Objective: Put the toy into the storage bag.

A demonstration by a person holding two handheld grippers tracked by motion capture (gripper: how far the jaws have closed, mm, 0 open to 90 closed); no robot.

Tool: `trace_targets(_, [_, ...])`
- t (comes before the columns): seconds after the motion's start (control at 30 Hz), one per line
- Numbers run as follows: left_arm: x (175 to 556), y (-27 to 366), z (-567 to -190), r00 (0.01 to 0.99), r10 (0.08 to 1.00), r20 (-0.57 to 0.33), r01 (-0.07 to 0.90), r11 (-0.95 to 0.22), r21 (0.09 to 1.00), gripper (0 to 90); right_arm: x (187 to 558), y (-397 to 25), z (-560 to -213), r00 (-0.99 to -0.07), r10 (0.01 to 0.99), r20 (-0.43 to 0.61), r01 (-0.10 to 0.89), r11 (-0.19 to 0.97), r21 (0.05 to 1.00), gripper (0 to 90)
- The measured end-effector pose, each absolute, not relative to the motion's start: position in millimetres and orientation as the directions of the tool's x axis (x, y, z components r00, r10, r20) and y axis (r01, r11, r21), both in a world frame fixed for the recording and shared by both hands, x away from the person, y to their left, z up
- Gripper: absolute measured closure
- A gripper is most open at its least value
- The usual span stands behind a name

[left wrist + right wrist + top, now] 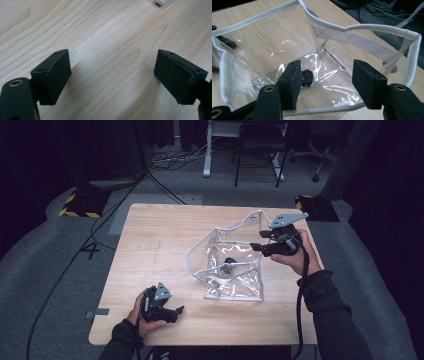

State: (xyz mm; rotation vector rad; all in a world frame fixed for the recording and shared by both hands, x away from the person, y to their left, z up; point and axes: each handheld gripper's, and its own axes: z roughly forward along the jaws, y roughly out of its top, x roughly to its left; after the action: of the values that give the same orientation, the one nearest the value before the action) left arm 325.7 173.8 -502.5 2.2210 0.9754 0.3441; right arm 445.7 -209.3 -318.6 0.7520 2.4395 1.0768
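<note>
Nearest to me, at the front edge of the wooden table (150, 245), the left gripper (172, 312) rests in the person's hand. Its jaws are spread wide with nothing between them. In the left gripper view I see the two black pads (53, 75) and bare wood under them, and a tiny white bit at the top edge that I cannot make out.

A bit farther in, on the right half of the table, sits the clear plastic bag (232, 270) with its white trim. It stands open like a little tent. The right gripper (256, 246) hangs at its top right side, with the tips over the open mouth. Its jaws are spread too and grip nothing.

A small black thing (228, 265) lies on the bottom of the bag. So I think the putting-in part is done for this one. What may be left is to pull the right gripper away, and maybe to close the bag or add more. I cannot tell which.

The high view shows the whole table, both hands and the grey floor (60, 285) with cables behind. The right gripper view looks straight down into the bag (329, 75) and shows the small black thing (307, 78) up close, half hidden by one jaw, and the white trim (367, 27) bending around the mouth.
</note>
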Motion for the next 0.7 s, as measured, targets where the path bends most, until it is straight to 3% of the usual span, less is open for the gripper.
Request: trace_targets(0.7, [326, 174, -502, 0.685, 0.728, -0.029, 0.549, -0.49, 0.677, 14.4, 441, -222, -313, -0.732, 0.665, -0.152, 0.282, 0.498, 0.82, 24.8])
